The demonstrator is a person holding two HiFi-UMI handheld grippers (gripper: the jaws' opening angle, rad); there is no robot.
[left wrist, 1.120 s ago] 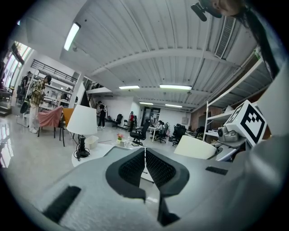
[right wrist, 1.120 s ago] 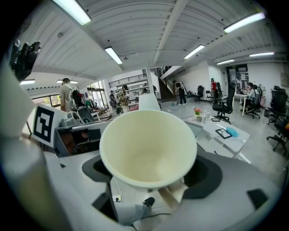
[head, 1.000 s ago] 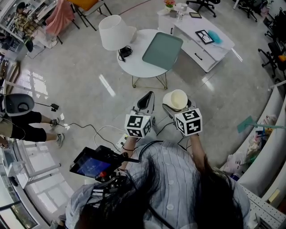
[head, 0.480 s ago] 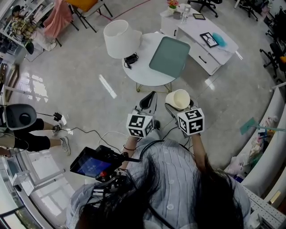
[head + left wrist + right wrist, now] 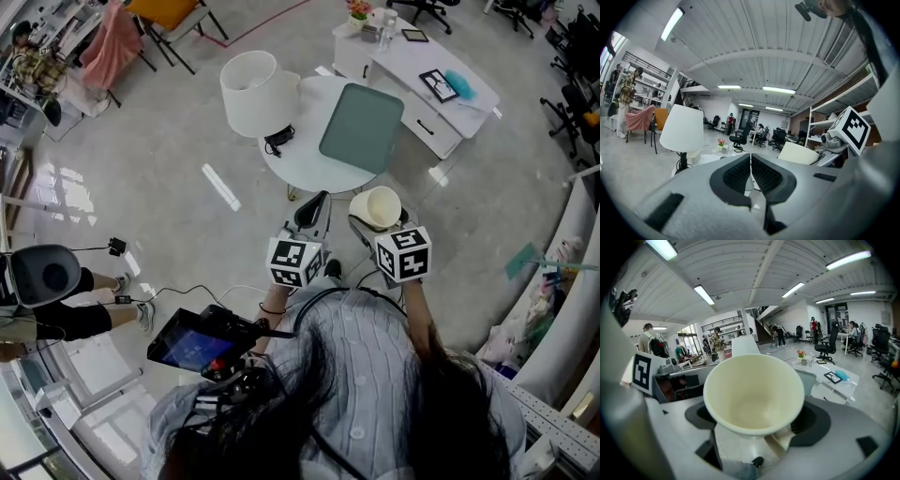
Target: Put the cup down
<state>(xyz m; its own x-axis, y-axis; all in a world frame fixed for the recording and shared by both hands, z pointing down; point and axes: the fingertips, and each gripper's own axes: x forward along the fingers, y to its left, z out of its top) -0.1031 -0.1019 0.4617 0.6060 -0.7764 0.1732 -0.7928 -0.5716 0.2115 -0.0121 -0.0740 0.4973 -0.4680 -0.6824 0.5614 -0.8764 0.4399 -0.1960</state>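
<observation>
A cream cup is held in my right gripper, which is shut on it. In the right gripper view the cup fills the middle, mouth toward the camera, its base between the jaws. My left gripper is beside it on the left, shut and empty; its pads meet in the left gripper view. Both hang in the air over the floor, just short of a round white table that carries a green tray and a white lamp.
A black cable lies by the lamp's base. Behind the round table stands a low white cabinet with a tablet and small items. Cables run over the floor at the left. A person's legs show at the far left.
The round table with lamp and tray has come nearer to the grippers in the head view. The cup stays in the right gripper; both grippers keep their places relative to me.
</observation>
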